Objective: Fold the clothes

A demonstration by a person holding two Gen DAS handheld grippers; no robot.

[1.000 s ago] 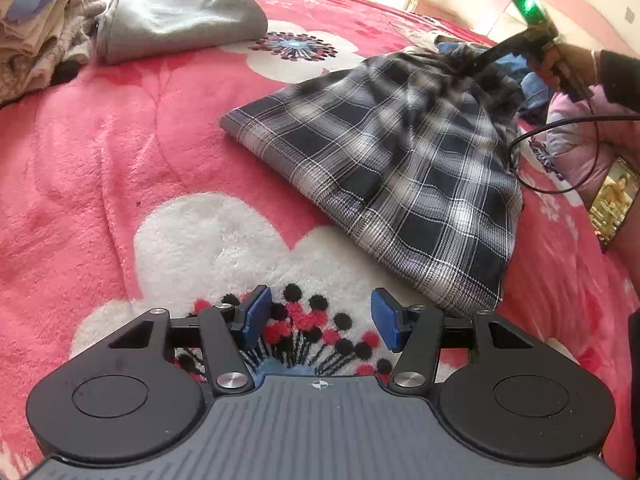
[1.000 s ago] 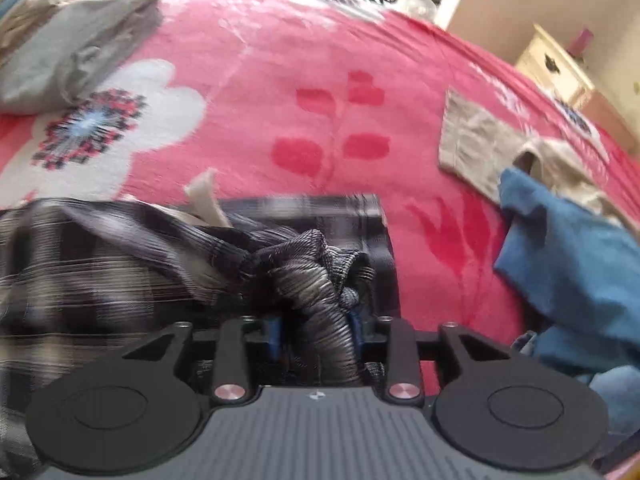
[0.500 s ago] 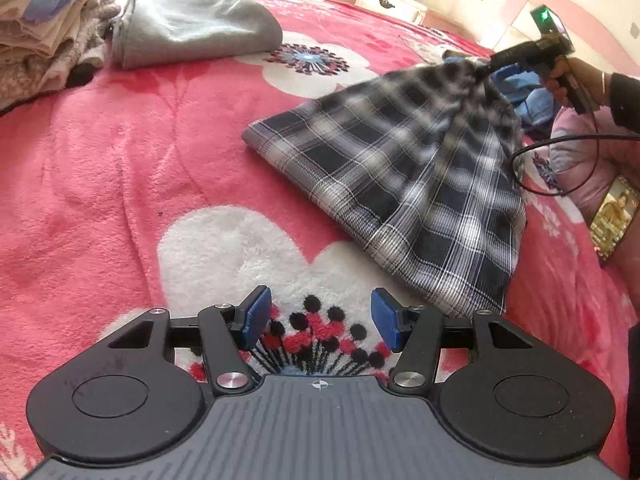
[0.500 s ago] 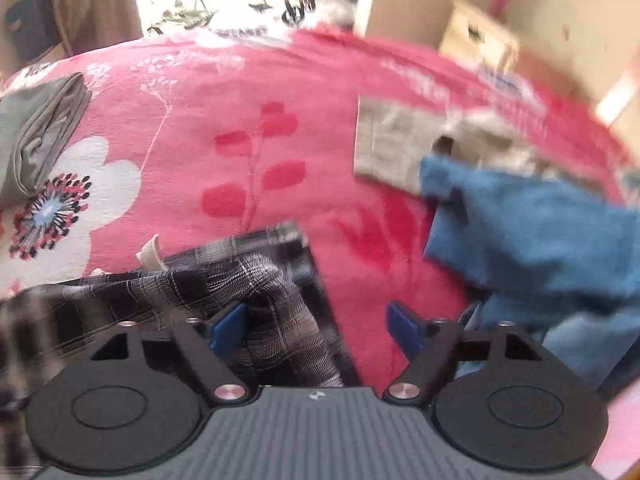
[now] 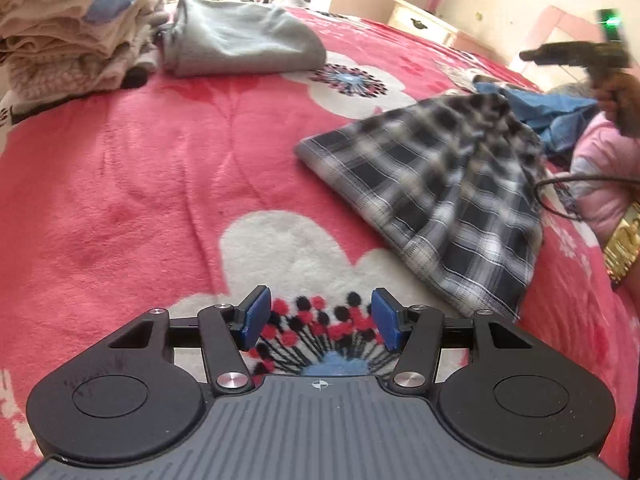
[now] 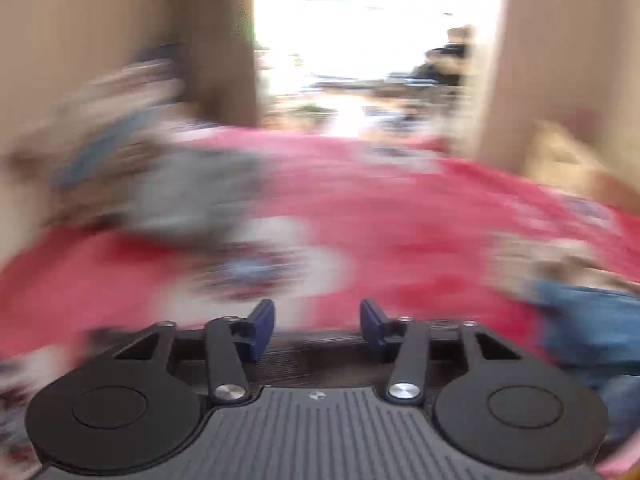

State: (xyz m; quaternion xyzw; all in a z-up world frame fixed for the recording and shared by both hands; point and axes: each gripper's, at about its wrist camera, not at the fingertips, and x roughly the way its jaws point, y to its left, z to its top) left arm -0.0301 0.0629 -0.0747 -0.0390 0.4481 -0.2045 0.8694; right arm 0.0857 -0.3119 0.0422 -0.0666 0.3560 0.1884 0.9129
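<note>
Bed with a red floral blanket (image 5: pixel 132 168). The plaid garment (image 5: pixel 444 196) lies in a loose, rumpled wedge on the person's right side of it, one straight hem edge turned toward the middle of the bed, its far end bunched up beside a blue garment (image 5: pixel 548 110). It is not held by anything.

Left gripper (image 5: pixel 320 322): low over the white flower print, jaws apart, nothing between the blue pads. The plaid's near corner is just to its right, not touching.

Right gripper (image 6: pixel 317 326): raised above the far end of the plaid, seen from the left wrist view as a dark blurred shape in the hand. Its own view is smeared with motion, but the jaws stand clearly apart with nothing in them.

Elsewhere: a folded grey garment (image 5: pixel 240 40) and a tall stack of folded clothes (image 5: pixel 68 28) at the far left of the bed.

Judgement: the step in hand is laying out the plaid before any fold; it is down but not flat. The next move likely calls for each gripper to take a corner or edge and pull the cloth smooth. The bunched far end needs sorting first, and the blue garment close by could be pinched along with it.
</note>
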